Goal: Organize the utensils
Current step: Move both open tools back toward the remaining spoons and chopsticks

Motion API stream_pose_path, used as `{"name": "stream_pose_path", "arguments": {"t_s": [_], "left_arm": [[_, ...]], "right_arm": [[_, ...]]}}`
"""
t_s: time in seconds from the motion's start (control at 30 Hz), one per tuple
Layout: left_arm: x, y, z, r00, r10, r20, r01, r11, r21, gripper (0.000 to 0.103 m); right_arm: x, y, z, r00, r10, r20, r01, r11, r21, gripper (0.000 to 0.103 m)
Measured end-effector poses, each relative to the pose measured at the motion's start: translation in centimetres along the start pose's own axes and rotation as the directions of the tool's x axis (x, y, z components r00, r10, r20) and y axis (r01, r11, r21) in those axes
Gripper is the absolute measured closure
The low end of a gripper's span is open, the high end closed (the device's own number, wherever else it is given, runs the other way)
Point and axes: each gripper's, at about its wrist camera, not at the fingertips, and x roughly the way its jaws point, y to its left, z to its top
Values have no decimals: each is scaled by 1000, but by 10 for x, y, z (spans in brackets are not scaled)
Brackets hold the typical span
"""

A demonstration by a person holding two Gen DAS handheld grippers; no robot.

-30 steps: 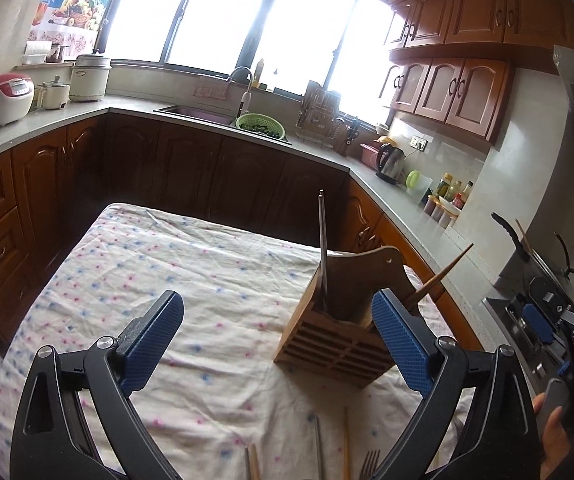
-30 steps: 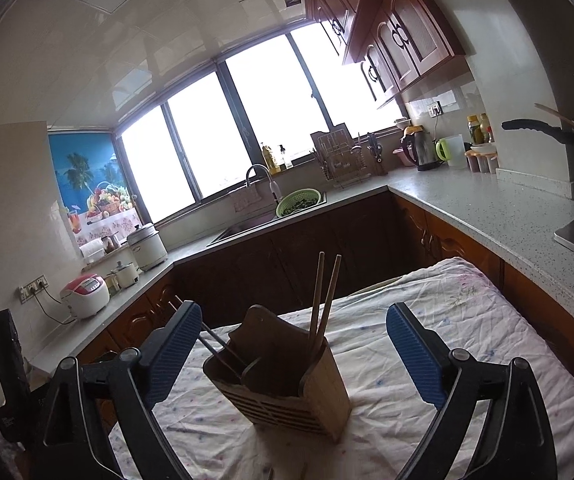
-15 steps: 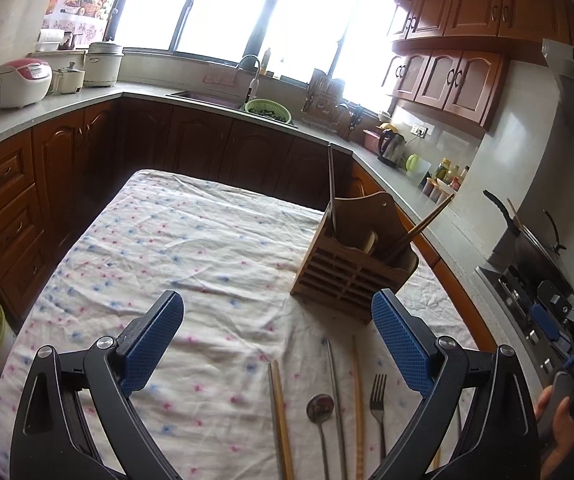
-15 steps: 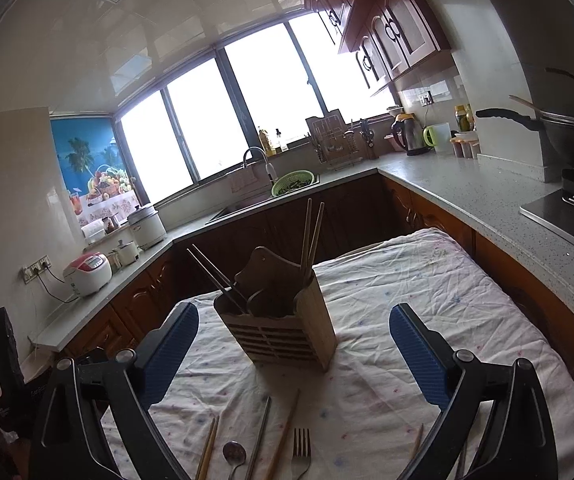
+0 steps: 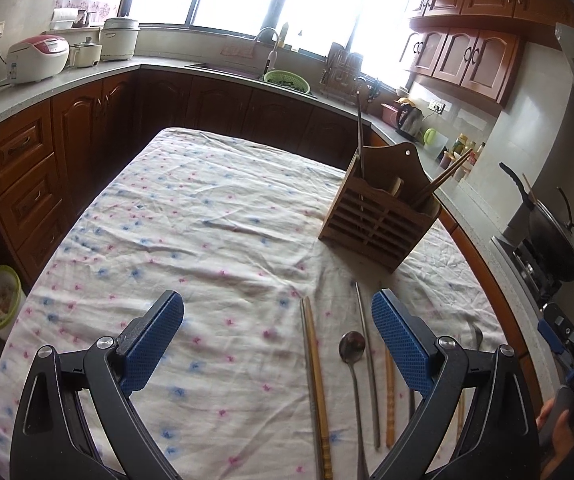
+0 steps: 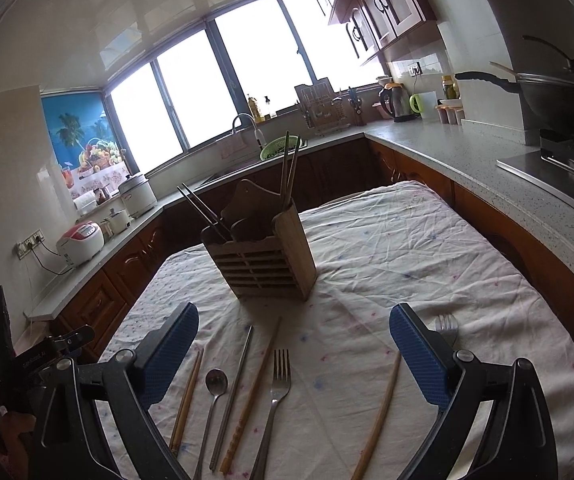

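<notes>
With both your left gripper [image 5: 277, 330] and right gripper [image 6: 293, 344] spread wide and empty above the tabletop's near edge, you're choosing a pickup: drop onto the fork [image 6: 275, 394], then carry it to the wooden holder [image 6: 265, 258] mid-table.

Each hand-held tool is built alike: two black plastic arms, triangular with cut-out windows, spreading toward 10 and 2 o'clock. On the left tool [image 5: 277, 338] silver screw heads sit at the arm joints, and each finger carries a blue pad [image 5: 151, 344] with a fine diamond-knurled texture. The right tool [image 6: 294, 350] shows the same black frame, silver screws and blue textured pads [image 6: 417, 354]. At 9 o'clock in the right wrist view, a black body bears small white lettering, too small to read.
</notes>
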Motion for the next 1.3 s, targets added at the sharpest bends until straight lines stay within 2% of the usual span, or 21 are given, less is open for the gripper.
{"name": "stream_pose_path", "arguments": {"t_s": [0.43, 0.7, 0.87, 1.03, 1.1, 1.2, 1.3], "left_arm": [[19, -10, -15, 997, 18, -69, -14, 998, 54, 6], [40, -12, -16, 991, 56, -123, -45, 995, 87, 6], [59, -18, -15, 984, 55, -171, -34, 992, 124, 18], [86, -28, -17, 970, 81, -231, -39, 983, 181, 31], [99, -30, -19, 962, 95, -255, -44, 979, 197, 32], [118, -32, -23, 951, 124, -283, -61, 973, 221, 43], [132, -31, -25, 942, 139, -307, -70, 972, 224, 45]], "right_arm": [[9, -16, -21, 997, -33, -67, 34, 999, 15, 5], [27, -13, -25, 993, -17, -115, 17, 1000, 3, 6], [45, -7, -26, 989, -2, -148, 0, 1000, -13, 7], [69, -1, -26, 980, 10, -199, -15, 1000, -21, 21], [77, 0, -26, 976, 17, -215, -22, 1000, -19, 22], [87, 2, -26, 974, 17, -226, -23, 999, -25, 24], [95, 2, -25, 972, 20, -234, -26, 999, -25, 28]]}}
